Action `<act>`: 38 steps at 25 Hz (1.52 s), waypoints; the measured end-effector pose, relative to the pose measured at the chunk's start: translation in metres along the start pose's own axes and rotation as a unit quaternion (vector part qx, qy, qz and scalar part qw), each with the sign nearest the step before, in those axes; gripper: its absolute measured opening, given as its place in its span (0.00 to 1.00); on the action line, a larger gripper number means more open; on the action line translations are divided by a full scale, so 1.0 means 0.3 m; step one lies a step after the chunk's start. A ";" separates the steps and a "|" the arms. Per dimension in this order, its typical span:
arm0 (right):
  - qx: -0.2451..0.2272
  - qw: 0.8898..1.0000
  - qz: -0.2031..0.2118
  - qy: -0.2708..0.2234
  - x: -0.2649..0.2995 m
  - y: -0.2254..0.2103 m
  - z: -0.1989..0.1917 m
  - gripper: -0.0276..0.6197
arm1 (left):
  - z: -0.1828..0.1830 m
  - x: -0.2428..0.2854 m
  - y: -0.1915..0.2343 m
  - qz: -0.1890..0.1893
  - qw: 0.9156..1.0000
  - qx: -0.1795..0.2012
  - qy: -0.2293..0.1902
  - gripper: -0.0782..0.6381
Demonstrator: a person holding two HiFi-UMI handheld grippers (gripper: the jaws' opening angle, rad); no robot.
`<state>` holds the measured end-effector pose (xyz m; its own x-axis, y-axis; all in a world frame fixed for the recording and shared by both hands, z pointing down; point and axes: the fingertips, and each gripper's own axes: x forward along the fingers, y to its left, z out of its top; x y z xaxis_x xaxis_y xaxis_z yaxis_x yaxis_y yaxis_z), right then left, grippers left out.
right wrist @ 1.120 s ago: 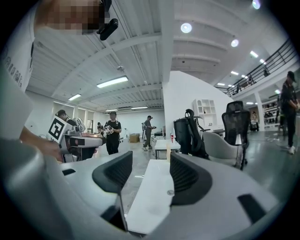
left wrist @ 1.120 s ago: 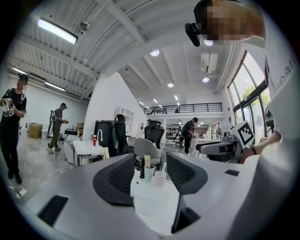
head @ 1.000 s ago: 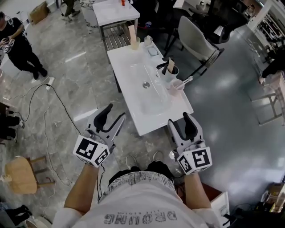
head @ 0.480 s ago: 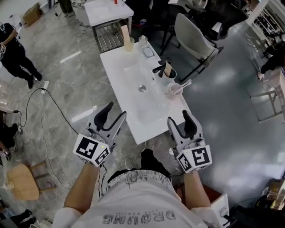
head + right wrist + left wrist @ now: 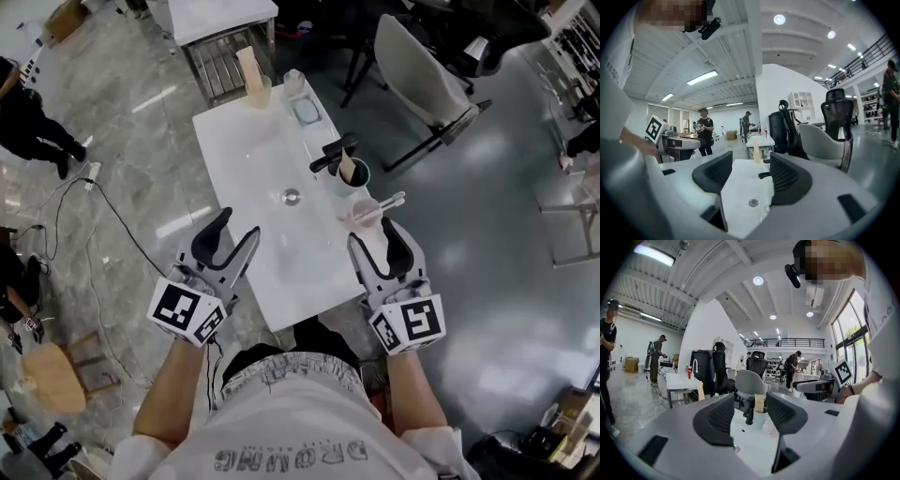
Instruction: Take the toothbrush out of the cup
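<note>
A white toothbrush (image 5: 387, 202) leans out of a clear cup (image 5: 361, 215) on the right side of the white sink table (image 5: 230, 141). Just behind it a pale blue cup (image 5: 354, 175) holds a beige stick, beside the black faucet (image 5: 332, 154). My right gripper (image 5: 375, 234) is open, just in front of the clear cup and apart from it. My left gripper (image 5: 236, 230) is open over the table's near left edge. In the left gripper view the gripper (image 5: 750, 412) frames the faucet (image 5: 749, 411) and blue cup (image 5: 760, 419). The right gripper view shows the gripper (image 5: 747, 174) open over the drain (image 5: 753, 202).
A tall beige bottle (image 5: 250, 78), a small glass (image 5: 292, 83) and a soap dish (image 5: 307, 111) stand at the table's far end. A grey chair (image 5: 422, 80) is to the right, a second table (image 5: 220, 14) beyond. A person (image 5: 33, 112) and a cable (image 5: 112, 206) are on the left floor.
The sink table has come closer. Both grippers, earlier short of its near edge, now reach over it, the right one up by the clear cup. Both stay open.
</note>
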<state>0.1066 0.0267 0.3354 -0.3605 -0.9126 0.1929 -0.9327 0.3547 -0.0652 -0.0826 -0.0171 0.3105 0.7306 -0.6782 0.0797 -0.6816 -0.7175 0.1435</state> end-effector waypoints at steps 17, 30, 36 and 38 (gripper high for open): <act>0.009 0.998 0.053 0.024 0.225 -0.254 -0.046 0.45 | -0.034 0.316 0.058 0.040 0.999 -0.003 0.027 0.42; 0.004 0.997 0.066 0.046 0.306 -0.278 -0.109 0.45 | -0.094 0.411 0.085 0.034 0.999 -0.011 0.041 0.42; 0.006 0.997 0.053 0.058 0.344 -0.280 -0.153 0.44 | -0.136 0.453 0.119 0.013 0.999 -0.016 0.049 0.42; 0.009 0.997 0.047 0.063 0.357 -0.277 -0.168 0.44 | -0.151 0.463 0.134 0.006 0.998 -0.019 0.052 0.42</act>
<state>0.1461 -0.0903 0.4110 -0.4434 -0.8420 0.3072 -0.8952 0.4330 -0.1054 -0.0066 -0.1329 0.3719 0.7235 -0.6655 0.1837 -0.6903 -0.7009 0.1797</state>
